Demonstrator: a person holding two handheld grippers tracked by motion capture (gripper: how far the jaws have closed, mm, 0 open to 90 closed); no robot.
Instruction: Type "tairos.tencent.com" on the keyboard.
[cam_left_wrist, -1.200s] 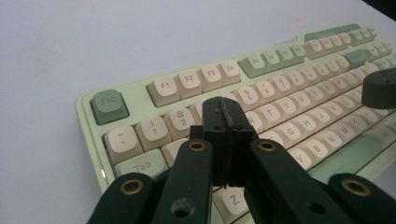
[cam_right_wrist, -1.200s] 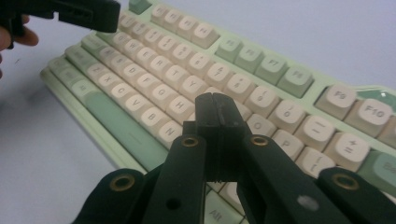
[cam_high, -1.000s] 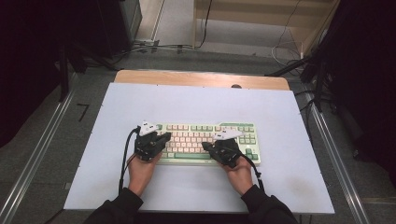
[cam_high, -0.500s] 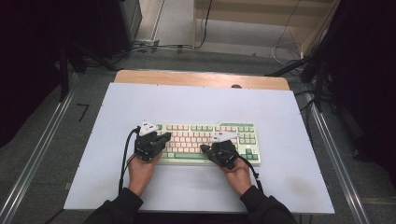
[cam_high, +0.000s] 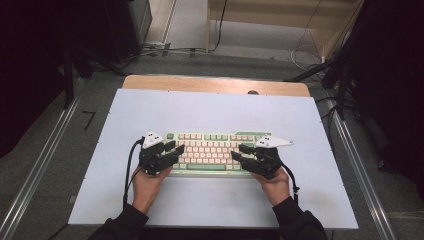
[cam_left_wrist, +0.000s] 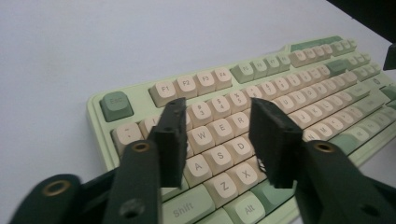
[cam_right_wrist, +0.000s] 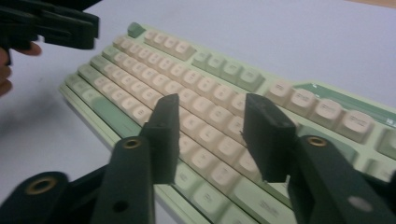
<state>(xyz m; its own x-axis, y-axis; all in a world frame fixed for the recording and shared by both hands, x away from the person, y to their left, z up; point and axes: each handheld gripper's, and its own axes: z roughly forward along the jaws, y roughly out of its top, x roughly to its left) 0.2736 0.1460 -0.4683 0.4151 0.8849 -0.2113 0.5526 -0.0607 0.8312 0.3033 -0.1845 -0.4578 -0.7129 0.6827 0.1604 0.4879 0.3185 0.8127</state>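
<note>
One keyboard (cam_high: 214, 152) lay on my table (cam_high: 300, 120) between two grippers, the left gripper (cam_high: 172, 150) and right gripper (cam_high: 239, 151) both just opened, jaws apart over its keys, gripping nothing.

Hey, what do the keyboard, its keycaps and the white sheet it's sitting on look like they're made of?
Keyboard: pale green case, probably moulded plastic, with a smooth, even, faintly satin surface.
Keycaps: cream and sage green, likely matte plastic, with rounded edges and printed legends.
White sheet: flat, matte and uniform; it could be a laminate board or a mat, the look leaves that open. A wooden-looking tabletop edge shows behind it.
</note>
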